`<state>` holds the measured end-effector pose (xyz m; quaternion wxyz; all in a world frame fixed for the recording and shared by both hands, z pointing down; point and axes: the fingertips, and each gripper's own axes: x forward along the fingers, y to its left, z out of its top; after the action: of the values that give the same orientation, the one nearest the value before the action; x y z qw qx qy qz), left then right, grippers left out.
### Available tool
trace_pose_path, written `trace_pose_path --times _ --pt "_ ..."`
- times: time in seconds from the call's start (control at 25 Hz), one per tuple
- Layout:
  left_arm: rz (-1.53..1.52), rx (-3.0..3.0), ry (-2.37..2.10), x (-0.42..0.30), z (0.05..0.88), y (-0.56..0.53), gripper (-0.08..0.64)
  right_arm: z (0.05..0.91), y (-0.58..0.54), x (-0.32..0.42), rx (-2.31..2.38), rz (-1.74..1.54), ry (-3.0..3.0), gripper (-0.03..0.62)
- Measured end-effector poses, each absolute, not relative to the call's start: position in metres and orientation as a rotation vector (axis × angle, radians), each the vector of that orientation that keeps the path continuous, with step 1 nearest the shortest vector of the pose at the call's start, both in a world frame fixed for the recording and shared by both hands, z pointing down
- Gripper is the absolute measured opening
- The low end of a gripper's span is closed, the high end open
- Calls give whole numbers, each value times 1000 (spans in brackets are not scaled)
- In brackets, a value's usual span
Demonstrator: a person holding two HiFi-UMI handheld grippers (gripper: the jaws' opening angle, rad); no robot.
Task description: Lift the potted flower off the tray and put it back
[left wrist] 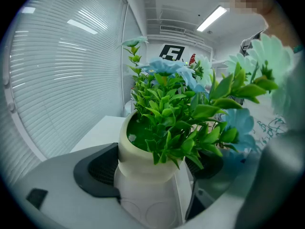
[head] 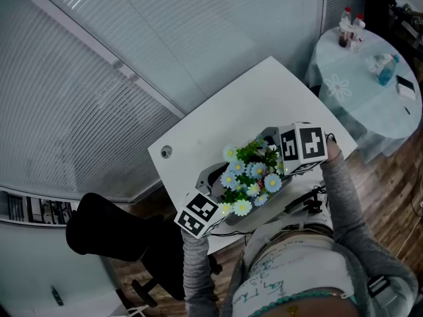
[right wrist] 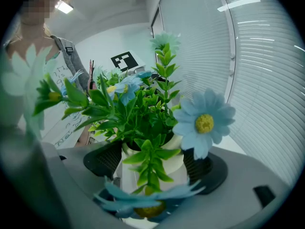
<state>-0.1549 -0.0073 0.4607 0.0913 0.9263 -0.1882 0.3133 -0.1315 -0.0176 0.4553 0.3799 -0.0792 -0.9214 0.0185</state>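
Seemingly partway through the lift, a person held a potted flower (head: 250, 177) between two handheld grippers over the near edge of a white counter (head: 218, 124). The left gripper (left wrist: 152, 168) had its black fingers (left wrist: 95, 168) pressed against either side of the cream pot (left wrist: 143, 154). The right gripper (right wrist: 155, 166) pinched the same pot from the opposite side, its fingers (right wrist: 207, 168) tight on the pot's walls beneath green leaves and pale blue daisies. With both grips made, the grasp looked complete.

Whether the pot had cleared the tray could not be told. The head view showed only a grey curved shape (head: 210, 174) under the blooms, which might have been the tray or the body of a gripper, and neither gripper view showed the pot's base. In the left gripper view the counter lay behind and below the pot's shoulder, which suggested, as a judgement only, that the plant was raised. Setting it back down on the tray appeared to remain, followed by letting go.

Slatted blinds (head: 99, 58) ran behind the counter, and a round table (head: 360, 84) with a light cloth stood well apart.
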Motion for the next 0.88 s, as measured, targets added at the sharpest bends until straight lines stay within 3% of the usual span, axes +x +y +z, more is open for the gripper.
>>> trace_pose_path --times 0.88 --pt "955 2710 -554 -154 497 -11 437 491 -22 -130 -230 72 -2330 383"
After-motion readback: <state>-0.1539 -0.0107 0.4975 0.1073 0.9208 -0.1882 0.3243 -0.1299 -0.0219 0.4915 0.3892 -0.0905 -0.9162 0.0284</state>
